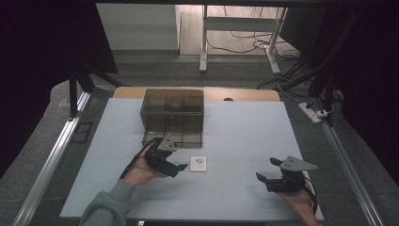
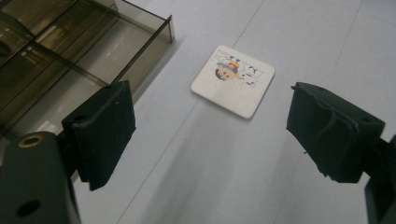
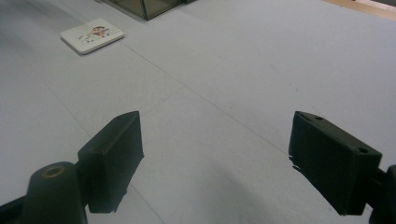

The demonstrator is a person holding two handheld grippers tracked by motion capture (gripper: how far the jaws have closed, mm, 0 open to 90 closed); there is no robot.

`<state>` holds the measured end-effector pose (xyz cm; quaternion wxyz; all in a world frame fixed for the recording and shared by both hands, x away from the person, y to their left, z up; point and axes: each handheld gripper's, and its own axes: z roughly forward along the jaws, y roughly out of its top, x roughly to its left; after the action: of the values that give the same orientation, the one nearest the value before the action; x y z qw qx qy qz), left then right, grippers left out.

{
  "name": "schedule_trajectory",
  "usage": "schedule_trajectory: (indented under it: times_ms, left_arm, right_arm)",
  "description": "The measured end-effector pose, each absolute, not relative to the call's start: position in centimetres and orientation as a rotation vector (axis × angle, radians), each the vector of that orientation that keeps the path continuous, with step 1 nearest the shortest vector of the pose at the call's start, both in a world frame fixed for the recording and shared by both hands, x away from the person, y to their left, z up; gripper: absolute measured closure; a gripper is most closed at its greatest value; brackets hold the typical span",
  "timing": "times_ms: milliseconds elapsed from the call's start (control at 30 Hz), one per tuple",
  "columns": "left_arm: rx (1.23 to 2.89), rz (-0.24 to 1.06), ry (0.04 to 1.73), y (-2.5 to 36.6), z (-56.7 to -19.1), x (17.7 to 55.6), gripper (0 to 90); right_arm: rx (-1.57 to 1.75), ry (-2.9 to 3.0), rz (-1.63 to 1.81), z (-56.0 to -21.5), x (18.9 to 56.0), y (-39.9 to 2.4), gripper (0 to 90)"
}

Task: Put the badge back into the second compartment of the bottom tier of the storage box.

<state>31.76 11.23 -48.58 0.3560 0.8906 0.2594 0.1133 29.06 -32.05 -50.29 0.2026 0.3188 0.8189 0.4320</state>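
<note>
The white picture coaster (image 2: 232, 80) is lying flat on the bench (image 1: 244, 136), just in front of the smoked plastic organizer box (image 1: 172, 117). The left claw (image 1: 175, 165) is being held released beside it; the right claw (image 1: 266, 172), also released, is resting well apart. The coaster's thin edges should be straddled squarely, with the jaws being lowered to bench level.
</note>
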Motion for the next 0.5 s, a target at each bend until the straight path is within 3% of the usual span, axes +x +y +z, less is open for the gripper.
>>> schedule_trajectory:
  times_ms: [500]
  left_arm:
    - [2.328,0.256,0.598,8.5,-48.6,32.9,15.1]
  right_arm:
    - [0.89,2.302,1.195,-50.5,29.2,-32.0,17.7]
